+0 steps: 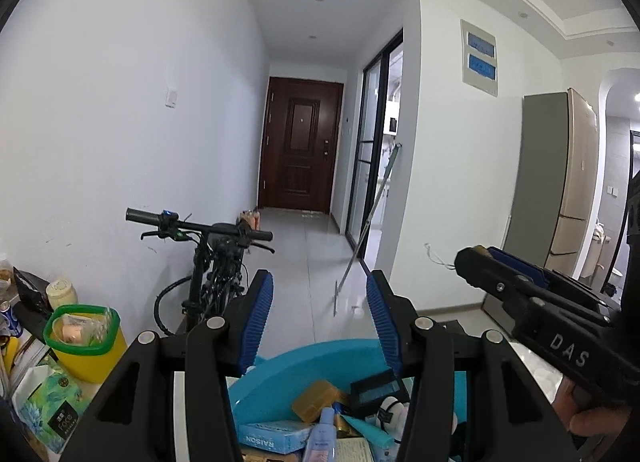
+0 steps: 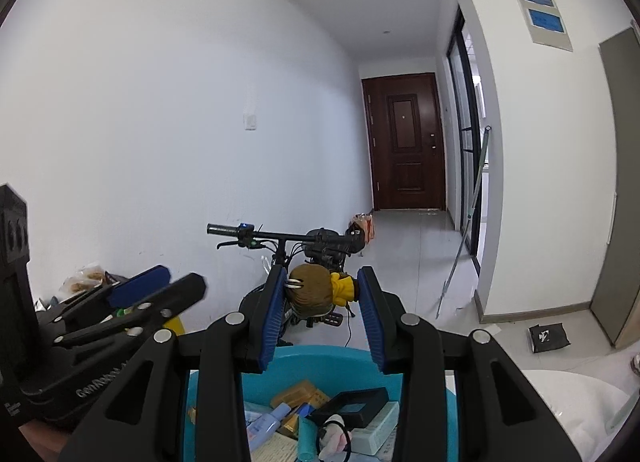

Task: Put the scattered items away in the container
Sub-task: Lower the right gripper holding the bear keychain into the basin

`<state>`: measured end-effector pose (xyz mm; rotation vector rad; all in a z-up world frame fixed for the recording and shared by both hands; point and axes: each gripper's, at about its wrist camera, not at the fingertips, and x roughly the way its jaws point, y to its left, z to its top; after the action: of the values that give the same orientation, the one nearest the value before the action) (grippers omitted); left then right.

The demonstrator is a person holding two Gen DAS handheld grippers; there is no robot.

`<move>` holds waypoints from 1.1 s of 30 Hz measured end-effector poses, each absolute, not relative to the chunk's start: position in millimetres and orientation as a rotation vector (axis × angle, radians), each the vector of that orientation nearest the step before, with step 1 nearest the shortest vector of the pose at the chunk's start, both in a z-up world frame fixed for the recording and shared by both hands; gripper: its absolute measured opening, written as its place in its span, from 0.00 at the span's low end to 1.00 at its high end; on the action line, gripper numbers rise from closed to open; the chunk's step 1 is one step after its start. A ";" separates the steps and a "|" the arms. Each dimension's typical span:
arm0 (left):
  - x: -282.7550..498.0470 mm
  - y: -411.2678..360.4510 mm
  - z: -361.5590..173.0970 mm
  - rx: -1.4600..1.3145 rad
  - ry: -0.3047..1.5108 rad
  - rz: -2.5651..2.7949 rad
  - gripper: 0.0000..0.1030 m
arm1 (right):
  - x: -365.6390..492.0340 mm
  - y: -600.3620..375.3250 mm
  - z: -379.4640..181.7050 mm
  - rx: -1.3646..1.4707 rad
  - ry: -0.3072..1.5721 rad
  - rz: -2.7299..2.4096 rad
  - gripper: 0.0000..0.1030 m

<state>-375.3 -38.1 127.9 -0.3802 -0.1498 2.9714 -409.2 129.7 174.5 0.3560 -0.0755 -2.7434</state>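
My right gripper (image 2: 322,292) is closed on a small plush toy (image 2: 316,290), pinched near the tips of its two ribbed blue pads (image 2: 269,318). The toy lies crosswise between them: a round, fuzzy brown head against the left pad, with a little white loop on it, and a soft yellow body reaching to the right pad. Its long axis runs from pad to pad, across the line I point along.

Directly below the toy, close in front of me, sits the container (image 2: 320,354), a bright turquoise plastic tub with a smooth, rounded rim. As I judge it, the drop is straight down, and the right gripper is the one that has to make it, since it alone carries anything.

The tub is already well filled. I can make out a squat black box (image 2: 354,402), an amber translucent case (image 2: 300,392), a pale blue bottle (image 2: 264,422), a teal tube (image 2: 306,438) and a flat white carton (image 2: 376,434), all hard or glossy beside the soft toy.

My left gripper (image 1: 320,322) hovers over the same tub from the left side, its blue pads partly open with nothing between them.

Further out, on the worktop to the left, stand a yellow tub with a green rim (image 1: 82,336) and a green tissue pack (image 1: 48,410). Beyond is a black bicycle (image 2: 288,250) against a white wall, glossy pale floor tiles, and a dark brown door (image 2: 406,141) at the end of the hallway.
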 end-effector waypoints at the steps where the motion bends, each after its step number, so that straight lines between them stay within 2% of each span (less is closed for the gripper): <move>1: -376.5 -38.1 128.4 -0.388 -0.146 2.964 0.50 | -409.8 130.5 175.3 0.361 -0.072 -2.735 0.34; 6: -377.8 -31.9 123.8 -0.455 -0.126 2.939 0.50 | -410.7 130.7 176.4 0.380 -0.056 -2.741 0.34; 14: -400.7 -32.1 107.0 -0.722 -0.184 2.878 0.50 | -430.7 121.7 161.7 0.632 0.043 -2.695 0.34; 25: -420.5 -10.3 77.7 -0.952 0.005 2.842 0.50 | -460.2 120.0 123.8 0.895 0.065 -2.573 0.34; 33: -442.5 -12.7 48.9 -1.172 -0.008 2.774 0.50 | -472.9 128.0 109.1 0.995 0.085 -2.562 0.34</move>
<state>-442.5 -12.7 48.9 -1.1719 -0.0080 2.7737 -472.9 128.0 109.1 0.9946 0.0851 -2.5622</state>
